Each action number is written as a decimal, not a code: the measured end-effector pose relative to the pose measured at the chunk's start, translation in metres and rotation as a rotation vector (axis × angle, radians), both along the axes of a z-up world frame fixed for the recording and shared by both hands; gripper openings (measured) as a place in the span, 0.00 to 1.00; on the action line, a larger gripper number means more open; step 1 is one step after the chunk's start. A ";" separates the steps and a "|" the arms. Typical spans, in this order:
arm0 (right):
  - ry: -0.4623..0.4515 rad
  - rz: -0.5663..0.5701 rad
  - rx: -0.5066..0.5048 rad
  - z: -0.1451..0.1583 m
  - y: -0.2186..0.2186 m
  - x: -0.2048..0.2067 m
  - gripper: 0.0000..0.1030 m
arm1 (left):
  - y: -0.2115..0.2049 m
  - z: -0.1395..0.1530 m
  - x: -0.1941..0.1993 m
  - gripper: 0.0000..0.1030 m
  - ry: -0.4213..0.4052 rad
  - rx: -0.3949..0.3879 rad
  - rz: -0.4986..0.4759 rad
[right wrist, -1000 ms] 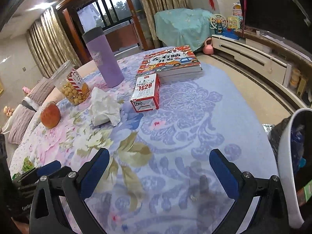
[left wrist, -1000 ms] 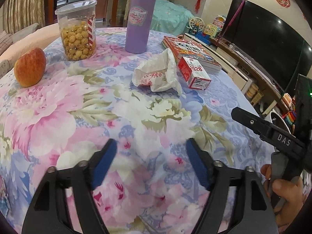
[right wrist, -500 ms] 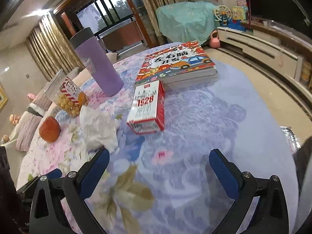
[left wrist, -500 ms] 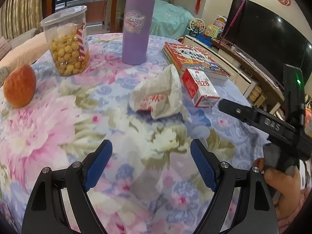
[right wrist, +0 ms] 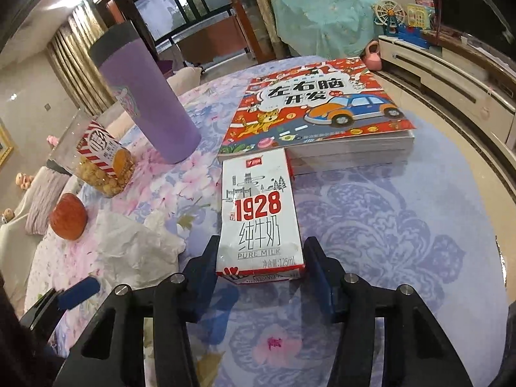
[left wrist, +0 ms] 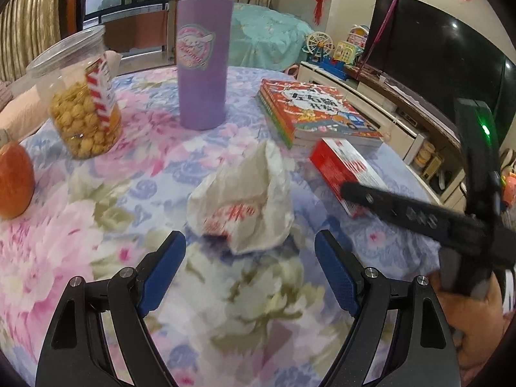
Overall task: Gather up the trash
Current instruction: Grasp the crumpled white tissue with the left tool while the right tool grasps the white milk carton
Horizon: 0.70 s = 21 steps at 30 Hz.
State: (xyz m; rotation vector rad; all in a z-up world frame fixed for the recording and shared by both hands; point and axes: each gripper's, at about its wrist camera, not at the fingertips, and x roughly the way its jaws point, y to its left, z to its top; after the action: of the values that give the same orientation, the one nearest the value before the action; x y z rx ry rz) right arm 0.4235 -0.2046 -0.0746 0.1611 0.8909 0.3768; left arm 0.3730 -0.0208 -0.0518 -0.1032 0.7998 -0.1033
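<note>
A crumpled white paper wrapper (left wrist: pixel 243 201) lies on the floral tablecloth, just ahead of my open left gripper (left wrist: pixel 250 251); it also shows in the right wrist view (right wrist: pixel 135 251). A red and white "1928" milk carton (right wrist: pixel 259 219) lies flat in front of the books. My right gripper (right wrist: pixel 259 261) has its jaws on either side of the carton's near end, close to its sides; small gaps still show. In the left wrist view the carton (left wrist: pixel 342 167) lies under the right gripper's arm.
A purple tumbler (left wrist: pixel 203 54), a jar of popcorn (left wrist: pixel 80 106) and an apple (left wrist: pixel 14 180) stand on the far and left part of the table. A stack of children's books (right wrist: pixel 322 119) lies behind the carton. The table edge curves away on the right.
Both grippers have moved forward over the table. The left one has come up to the wrapper. The right one has narrowed its jaws and now straddles the milk carton's near end.
</note>
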 end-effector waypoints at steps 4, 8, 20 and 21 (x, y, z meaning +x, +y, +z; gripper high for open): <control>0.000 -0.032 0.030 0.000 -0.023 -0.014 0.51 | -0.008 -0.002 0.008 0.61 -0.022 -0.005 -0.028; -0.004 -0.044 0.039 0.001 -0.036 -0.032 0.51 | -0.014 -0.010 0.013 0.28 0.021 -0.007 -0.060; -0.042 -0.075 0.081 0.010 -0.058 -0.106 0.50 | 0.005 -0.001 -0.077 0.07 0.035 -0.119 -0.045; -0.043 -0.070 0.082 0.010 -0.058 -0.112 0.50 | 0.007 0.000 -0.085 0.07 0.035 -0.124 -0.044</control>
State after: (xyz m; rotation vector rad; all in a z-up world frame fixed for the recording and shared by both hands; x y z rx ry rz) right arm 0.3114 -0.2621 -0.0645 0.2586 0.8261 0.3503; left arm 0.2878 -0.0142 -0.0514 -0.2047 0.8304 -0.1933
